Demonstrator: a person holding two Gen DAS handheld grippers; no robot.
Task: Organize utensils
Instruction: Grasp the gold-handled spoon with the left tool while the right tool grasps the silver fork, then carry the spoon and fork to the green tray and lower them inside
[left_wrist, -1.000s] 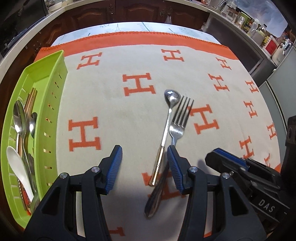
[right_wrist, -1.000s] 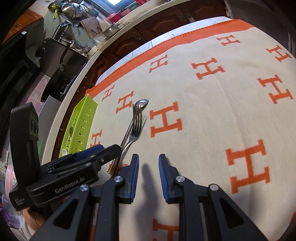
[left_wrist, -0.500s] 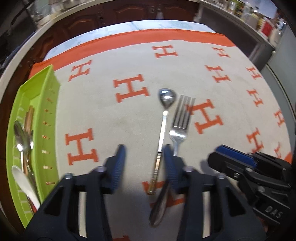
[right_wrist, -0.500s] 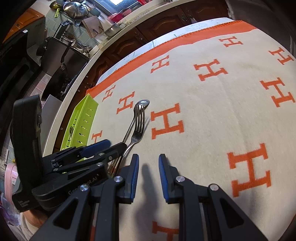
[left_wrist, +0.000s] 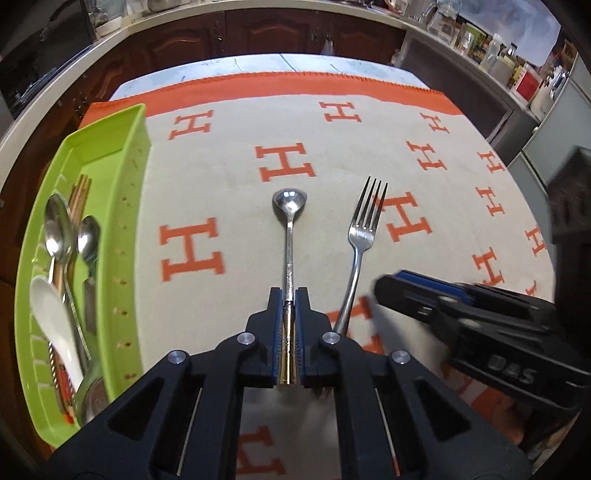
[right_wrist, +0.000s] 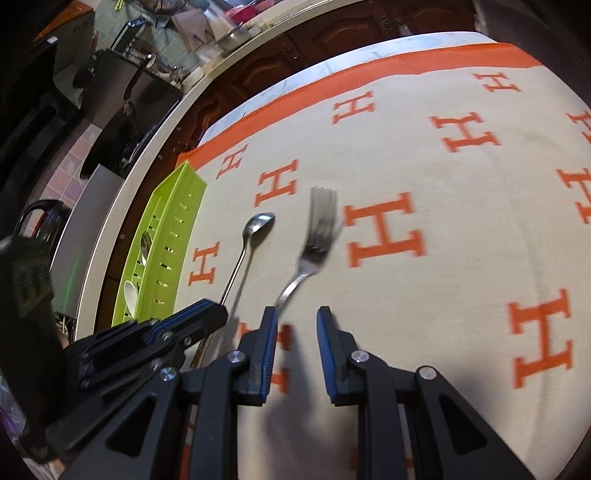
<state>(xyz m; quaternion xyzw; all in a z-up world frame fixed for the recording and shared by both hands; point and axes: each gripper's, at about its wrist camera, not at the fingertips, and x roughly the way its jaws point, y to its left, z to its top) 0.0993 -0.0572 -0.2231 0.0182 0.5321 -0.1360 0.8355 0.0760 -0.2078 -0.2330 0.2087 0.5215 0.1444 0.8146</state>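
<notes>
Steel spoon (left_wrist: 289, 236) lies on the cream cloth (left_wrist: 229, 173) with orange H marks, its bowl pointing away; the left gripper (left_wrist: 289, 306) has its blue pads pinched on the spoon's gold-toned handle. Just to its right rests a fork (left_wrist: 360, 236), tines pointing away, its handle running back beside the left tongs. The right gripper (right_wrist: 295, 332) hovers with its fingers spread, the fork's handle end reaching its left pad (right_wrist: 271, 332) (contact unclear, the fork is blurred). A lime green tray (left_wrist: 127, 236) at the cloth's left edge holds spoons and a white scoop (left_wrist: 51, 317).
</notes>
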